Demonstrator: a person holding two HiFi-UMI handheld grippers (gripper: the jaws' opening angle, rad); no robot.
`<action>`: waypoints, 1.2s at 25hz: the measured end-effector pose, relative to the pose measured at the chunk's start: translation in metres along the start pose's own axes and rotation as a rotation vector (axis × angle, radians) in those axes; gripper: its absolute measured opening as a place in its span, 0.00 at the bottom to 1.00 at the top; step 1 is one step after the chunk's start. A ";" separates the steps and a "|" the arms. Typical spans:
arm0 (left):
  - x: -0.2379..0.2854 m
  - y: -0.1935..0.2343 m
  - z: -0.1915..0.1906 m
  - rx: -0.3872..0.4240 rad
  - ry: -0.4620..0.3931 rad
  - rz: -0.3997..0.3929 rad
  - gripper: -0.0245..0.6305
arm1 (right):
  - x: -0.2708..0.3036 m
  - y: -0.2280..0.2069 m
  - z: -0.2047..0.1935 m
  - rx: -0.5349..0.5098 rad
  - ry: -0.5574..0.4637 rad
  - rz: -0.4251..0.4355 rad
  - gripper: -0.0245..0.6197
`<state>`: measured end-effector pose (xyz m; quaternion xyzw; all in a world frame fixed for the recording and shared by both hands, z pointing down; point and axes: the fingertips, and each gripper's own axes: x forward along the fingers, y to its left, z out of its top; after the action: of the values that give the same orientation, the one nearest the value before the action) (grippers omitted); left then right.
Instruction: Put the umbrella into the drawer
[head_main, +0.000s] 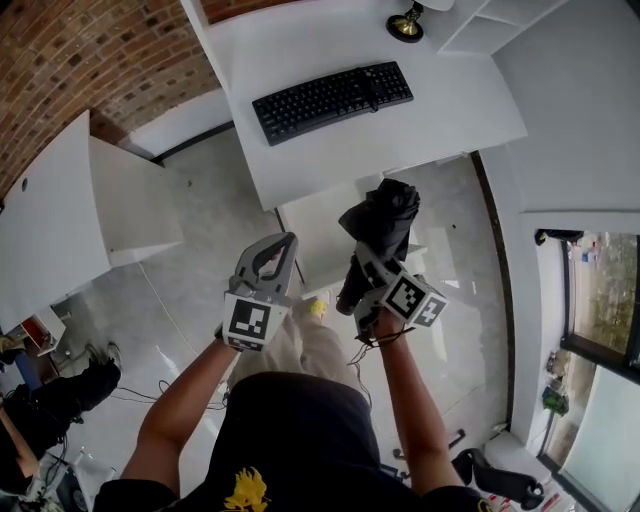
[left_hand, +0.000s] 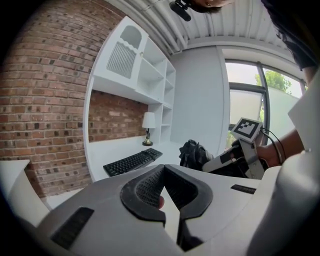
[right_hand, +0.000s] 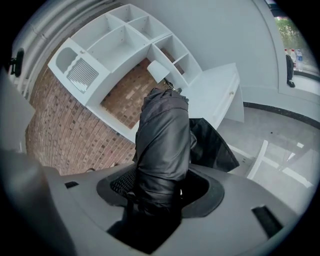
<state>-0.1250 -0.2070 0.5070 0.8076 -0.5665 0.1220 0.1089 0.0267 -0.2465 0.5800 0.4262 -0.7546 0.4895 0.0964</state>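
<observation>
The folded black umbrella (head_main: 385, 215) is held by my right gripper (head_main: 368, 265), which is shut on its lower part; its top points toward the white desk (head_main: 400, 140). In the right gripper view the umbrella (right_hand: 162, 145) stands up out of the jaws of that gripper (right_hand: 160, 187), with loose fabric hanging to its right. A white drawer-like box (head_main: 315, 235) juts from under the desk's front edge, just left of the umbrella. My left gripper (head_main: 289, 241) hovers beside it, shut and empty. In the left gripper view its tips (left_hand: 162, 170) touch, with the umbrella (left_hand: 192, 152) beyond.
A black keyboard (head_main: 332, 98) and a lamp base (head_main: 406, 24) sit on the desk. A white cabinet (head_main: 60, 210) stands at the left by the brick wall. Windows (head_main: 600, 300) run along the right. Grey tiled floor lies below.
</observation>
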 end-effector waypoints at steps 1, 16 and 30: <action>0.003 0.001 -0.004 -0.007 0.000 0.003 0.06 | 0.006 -0.001 0.000 0.003 -0.003 0.000 0.42; 0.044 0.028 -0.077 -0.088 0.077 0.039 0.06 | 0.074 -0.071 -0.031 0.049 0.114 -0.192 0.42; 0.066 0.036 -0.119 -0.136 0.134 0.019 0.06 | 0.120 -0.112 -0.052 0.049 0.257 -0.303 0.41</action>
<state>-0.1461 -0.2404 0.6427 0.7829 -0.5727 0.1380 0.2003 0.0214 -0.2876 0.7472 0.4713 -0.6512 0.5380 0.2539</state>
